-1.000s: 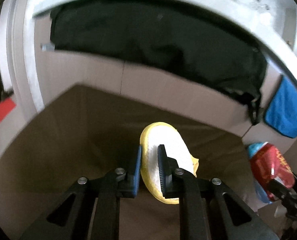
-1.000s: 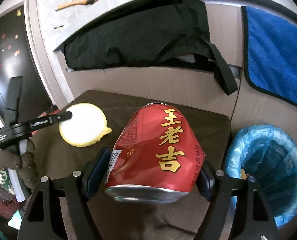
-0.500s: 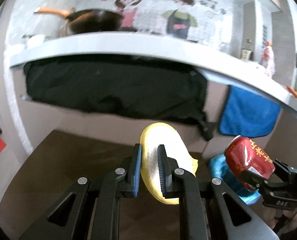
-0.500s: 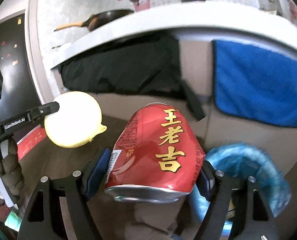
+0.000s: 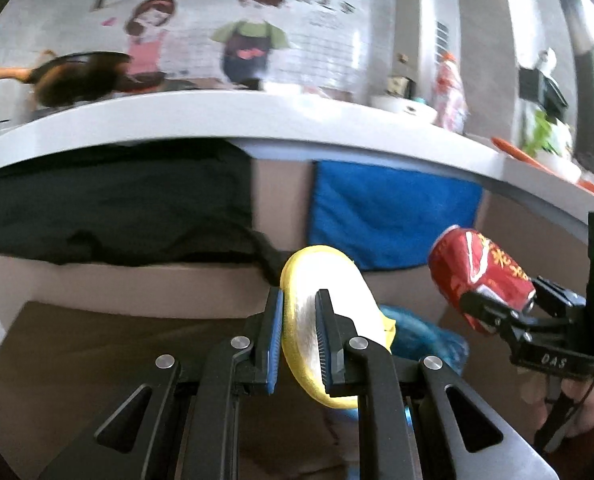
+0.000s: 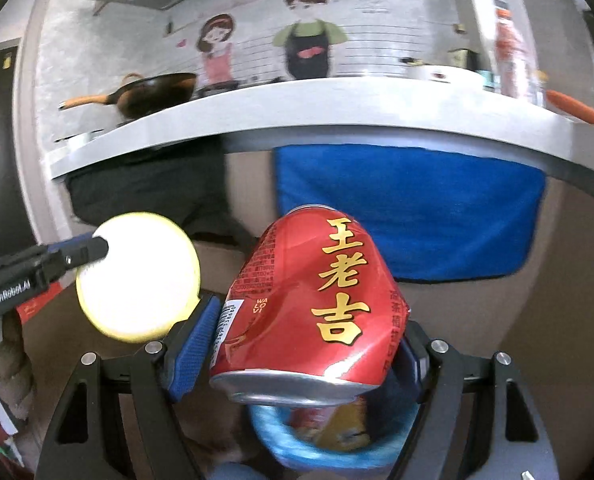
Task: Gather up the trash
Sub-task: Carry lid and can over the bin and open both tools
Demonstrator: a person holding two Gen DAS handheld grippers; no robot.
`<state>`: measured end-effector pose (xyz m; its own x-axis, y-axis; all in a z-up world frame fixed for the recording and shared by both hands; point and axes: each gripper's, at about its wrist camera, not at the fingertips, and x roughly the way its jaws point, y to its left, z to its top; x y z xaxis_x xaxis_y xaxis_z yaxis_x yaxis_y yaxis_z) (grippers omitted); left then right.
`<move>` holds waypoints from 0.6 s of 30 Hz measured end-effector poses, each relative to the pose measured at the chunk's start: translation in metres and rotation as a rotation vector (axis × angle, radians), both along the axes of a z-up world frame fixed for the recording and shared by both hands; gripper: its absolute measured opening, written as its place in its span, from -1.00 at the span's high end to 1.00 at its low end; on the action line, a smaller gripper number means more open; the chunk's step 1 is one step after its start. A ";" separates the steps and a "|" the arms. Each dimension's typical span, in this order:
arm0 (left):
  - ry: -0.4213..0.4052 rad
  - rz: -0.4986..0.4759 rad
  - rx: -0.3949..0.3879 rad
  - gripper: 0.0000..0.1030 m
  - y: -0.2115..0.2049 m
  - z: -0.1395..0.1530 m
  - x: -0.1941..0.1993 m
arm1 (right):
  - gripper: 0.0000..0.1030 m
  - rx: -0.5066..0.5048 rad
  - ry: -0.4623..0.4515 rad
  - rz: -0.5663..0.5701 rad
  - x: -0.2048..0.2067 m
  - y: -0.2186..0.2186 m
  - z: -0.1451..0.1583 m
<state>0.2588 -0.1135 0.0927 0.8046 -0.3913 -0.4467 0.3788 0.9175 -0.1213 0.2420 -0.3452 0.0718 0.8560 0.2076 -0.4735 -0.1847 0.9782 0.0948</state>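
Note:
My left gripper (image 5: 299, 300) is shut on a round piece of trash (image 5: 333, 272), yellow at the rim and white on its face, held on edge and lifted off the brown surface. The right wrist view shows the same piece (image 6: 137, 276) to the left of the can. A dented red can (image 6: 317, 280) with gold characters lies on its side between the pads of my right gripper (image 6: 309, 320), which is shut on it. In the left wrist view the can (image 5: 481, 276) hangs at the right. A bin with a blue liner (image 6: 275, 436) sits directly below the can and holds red and yellow trash.
A white counter (image 5: 257, 120) runs across ahead, with a wok (image 5: 77, 80) on it. A black cloth (image 5: 117, 208) and a blue towel (image 5: 389, 216) hang from its front. A brown surface (image 5: 97, 340) lies below left. A person's hand (image 5: 585, 404) holds the right gripper.
Both grippers have risen and swung to the right with their loads. The blue-lined bin has come from the right side to beneath the can, and the counter top and wall have come into view.

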 end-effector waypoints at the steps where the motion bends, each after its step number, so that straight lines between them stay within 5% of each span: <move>1: 0.003 -0.016 0.003 0.68 -0.010 -0.002 0.001 | -0.45 0.002 0.002 -0.015 -0.001 -0.009 -0.001; 10: 0.078 -0.072 0.007 0.68 -0.061 -0.040 0.012 | -0.45 0.005 0.047 -0.068 0.004 -0.050 -0.028; 18: 0.168 -0.055 -0.016 0.68 -0.064 -0.074 0.032 | -0.45 0.065 0.102 -0.071 0.024 -0.065 -0.059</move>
<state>0.2907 -0.1771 0.0190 0.6967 -0.4406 -0.5662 0.4015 0.8935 -0.2012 0.2658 -0.4100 0.0130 0.8175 0.1812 -0.5467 -0.1017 0.9797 0.1728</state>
